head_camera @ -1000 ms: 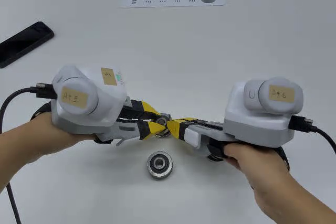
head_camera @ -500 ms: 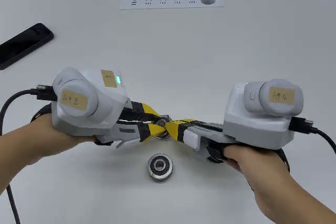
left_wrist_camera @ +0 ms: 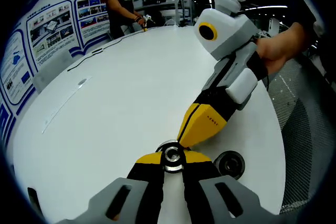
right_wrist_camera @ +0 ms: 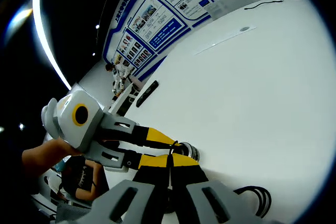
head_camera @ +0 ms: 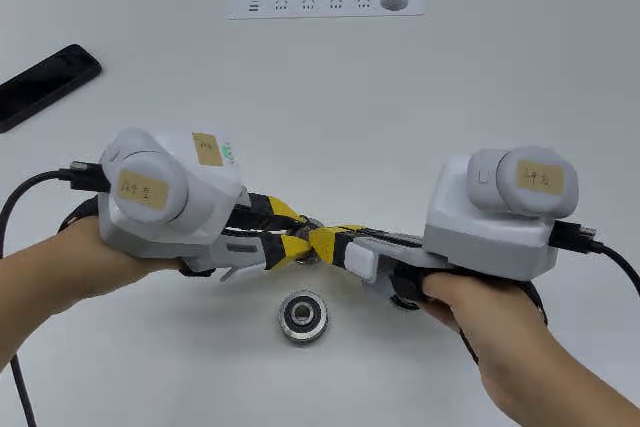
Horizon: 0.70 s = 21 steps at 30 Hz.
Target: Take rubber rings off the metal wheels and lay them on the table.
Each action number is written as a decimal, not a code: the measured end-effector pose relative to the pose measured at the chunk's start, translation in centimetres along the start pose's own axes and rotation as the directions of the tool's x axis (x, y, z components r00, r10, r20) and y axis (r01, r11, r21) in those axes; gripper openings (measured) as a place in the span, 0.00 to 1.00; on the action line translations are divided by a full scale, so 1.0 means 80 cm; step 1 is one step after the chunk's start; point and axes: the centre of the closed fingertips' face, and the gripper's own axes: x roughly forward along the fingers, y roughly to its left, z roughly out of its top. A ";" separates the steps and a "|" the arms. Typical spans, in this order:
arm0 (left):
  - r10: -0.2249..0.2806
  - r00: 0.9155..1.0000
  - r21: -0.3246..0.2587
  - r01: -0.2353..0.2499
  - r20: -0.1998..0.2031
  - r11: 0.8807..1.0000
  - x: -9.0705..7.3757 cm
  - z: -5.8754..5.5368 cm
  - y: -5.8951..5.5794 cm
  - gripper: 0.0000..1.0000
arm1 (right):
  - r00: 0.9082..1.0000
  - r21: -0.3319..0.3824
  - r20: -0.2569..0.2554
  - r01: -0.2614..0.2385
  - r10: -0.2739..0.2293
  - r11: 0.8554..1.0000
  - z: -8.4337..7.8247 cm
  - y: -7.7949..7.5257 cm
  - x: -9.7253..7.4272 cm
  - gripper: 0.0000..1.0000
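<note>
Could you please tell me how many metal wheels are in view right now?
2. One wheel is pinched where the left gripper and right gripper meet; the second wheel lies flat on the table just nearer the person. More could hide beneath the grippers.

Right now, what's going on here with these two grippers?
A person is working at a white table with a gripper in each hand. The left gripper is clamped on a small metal wheel. The right gripper has its jaws closed together at that wheel's edge; whether they have caught its rubber ring I can't tell. A second wheel, with its black ring on, lies on the table just in front of them, nearer the person.
</note>
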 end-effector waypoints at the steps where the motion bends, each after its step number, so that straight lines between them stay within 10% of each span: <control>1: 0.002 1.000 0.004 -0.002 -0.003 1.000 0.000 0.000 0.000 0.13 | 1.000 -0.004 -0.002 0.002 -0.002 1.000 0.000 0.000 0.000 0.01; 12: 0.007 1.000 -0.119 -0.006 0.004 0.993 0.000 0.002 0.000 0.16 | 0.999 0.118 0.017 0.026 -0.028 0.993 -0.002 -0.014 -0.003 0.02; 16: 0.001 0.997 -0.206 0.015 0.080 0.978 -0.007 0.015 -0.001 0.18 | 0.999 0.163 0.028 0.014 -0.019 0.987 -0.002 -0.015 -0.003 0.02; 21: 0.025 0.996 -0.203 -0.007 0.084 0.979 -0.022 0.016 0.005 0.24 | 0.999 0.199 0.040 0.001 -0.009 0.980 0.000 -0.012 -0.001 0.02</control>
